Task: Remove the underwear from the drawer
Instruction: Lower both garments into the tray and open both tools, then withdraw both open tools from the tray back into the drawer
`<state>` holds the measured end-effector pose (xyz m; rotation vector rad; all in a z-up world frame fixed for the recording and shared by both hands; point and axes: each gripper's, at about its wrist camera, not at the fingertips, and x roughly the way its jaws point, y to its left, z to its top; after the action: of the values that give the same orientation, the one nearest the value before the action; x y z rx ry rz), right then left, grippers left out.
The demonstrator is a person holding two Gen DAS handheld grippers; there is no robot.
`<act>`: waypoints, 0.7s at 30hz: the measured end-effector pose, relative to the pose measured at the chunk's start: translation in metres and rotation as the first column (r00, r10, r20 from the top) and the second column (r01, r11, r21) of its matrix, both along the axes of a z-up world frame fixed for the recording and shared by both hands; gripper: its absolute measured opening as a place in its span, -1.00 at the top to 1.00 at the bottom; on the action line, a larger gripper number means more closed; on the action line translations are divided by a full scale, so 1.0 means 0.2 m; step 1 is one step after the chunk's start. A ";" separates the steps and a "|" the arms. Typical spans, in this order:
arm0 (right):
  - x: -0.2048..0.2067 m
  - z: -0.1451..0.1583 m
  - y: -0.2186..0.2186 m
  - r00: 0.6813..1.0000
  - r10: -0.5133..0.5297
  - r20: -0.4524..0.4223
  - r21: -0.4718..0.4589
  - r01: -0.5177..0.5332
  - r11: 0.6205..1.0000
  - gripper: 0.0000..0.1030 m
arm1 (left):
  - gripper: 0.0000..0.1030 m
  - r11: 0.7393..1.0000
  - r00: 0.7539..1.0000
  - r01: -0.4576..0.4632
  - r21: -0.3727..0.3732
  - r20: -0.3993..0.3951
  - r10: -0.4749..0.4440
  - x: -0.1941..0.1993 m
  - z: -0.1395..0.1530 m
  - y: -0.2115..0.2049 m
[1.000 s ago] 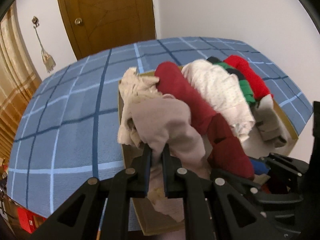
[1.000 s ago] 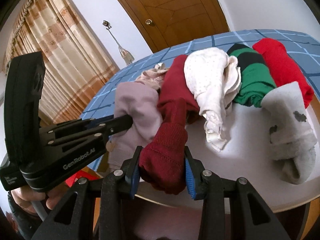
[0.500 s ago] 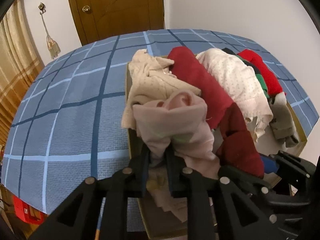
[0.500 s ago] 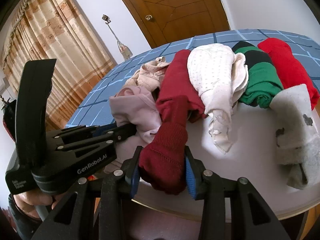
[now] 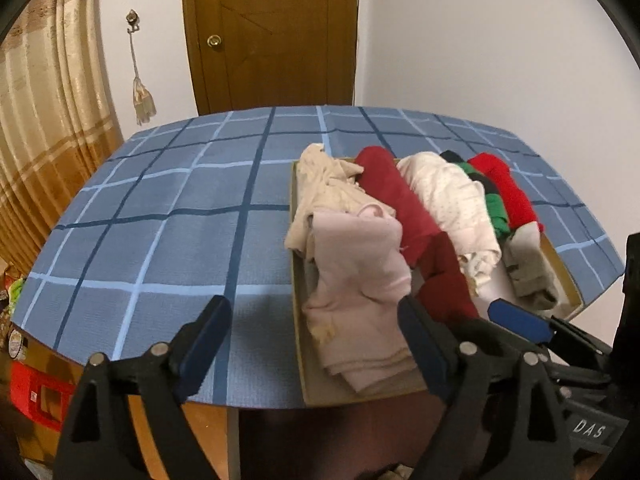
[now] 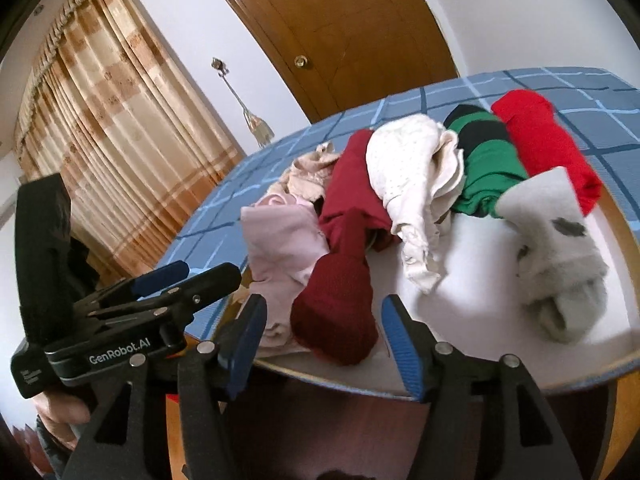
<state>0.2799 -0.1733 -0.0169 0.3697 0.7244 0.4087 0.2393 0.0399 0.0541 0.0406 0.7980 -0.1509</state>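
The left gripper [image 5: 316, 344] stands wide open; its jaws have just been opening, and nothing is pinched between them. Its right finger lies close against the pale pink folded underwear [image 5: 356, 280], while its left finger hangs over the blue checked cloth [image 5: 160, 240] that covers the surface. The right gripper [image 6: 324, 340] has also just been opening: its blue-padded fingers [image 6: 400, 344] now stand apart on either side of the dark red knitted garment [image 6: 340, 300], whose rolled end sags between them with a gap showing at each pad.

Both garments hang over the near edge of the shallow tan cardboard drawer box [image 5: 298, 320], which lies on the checked cloth. The pink underwear is at the box's left end, draped over the front rim, with the dark red piece touching it on the right.

Further along, the box is crowded. A beige crumpled garment [image 5: 328, 188] sits behind the pink one. Next to the dark red piece comes a cream dotted garment [image 6: 408, 168], then a green and black striped roll [image 6: 484, 160], then a bright red roll [image 6: 544, 140] at the far end. A grey sock with dark spots [image 6: 556, 240] lies in front of those two, on the white floor of the box.

Behind the cloth stand a brown wooden door [image 5: 276, 32] and a white wall; a tan striped curtain [image 6: 120, 140] hangs to the left, with a tasselled tie-back [image 5: 140, 92] on a hook beside it. A hand [image 6: 60, 412] shows below the left gripper's handle.
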 end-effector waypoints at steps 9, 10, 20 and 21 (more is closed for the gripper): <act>-0.15 -0.01 -0.09 1.000 -0.005 0.013 0.057 0.004 0.998 -0.21 | -0.68 0.999 1.000 0.005 -0.032 0.027 -0.004 -0.17 -0.05 -0.03; -0.18 0.00 -0.11 1.000 -0.011 0.024 0.059 0.009 0.998 -0.21 | -0.68 0.999 1.000 0.005 -0.037 0.031 -0.004 -0.19 -0.06 -0.03; -0.34 -0.01 -0.21 0.997 -0.045 0.055 0.023 0.044 0.999 -0.21 | -0.68 0.999 0.999 0.024 -0.042 0.022 -0.023 -0.33 -0.17 -0.10; -0.35 -0.02 -0.21 0.997 -0.045 0.056 0.017 0.045 0.999 -0.21 | -0.68 0.999 0.999 0.027 -0.035 0.024 -0.026 -0.35 -0.17 -0.10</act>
<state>0.2100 -0.2155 -0.0203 0.3876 0.6573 0.3812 0.1698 0.0193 0.0192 0.0195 0.7717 -0.1894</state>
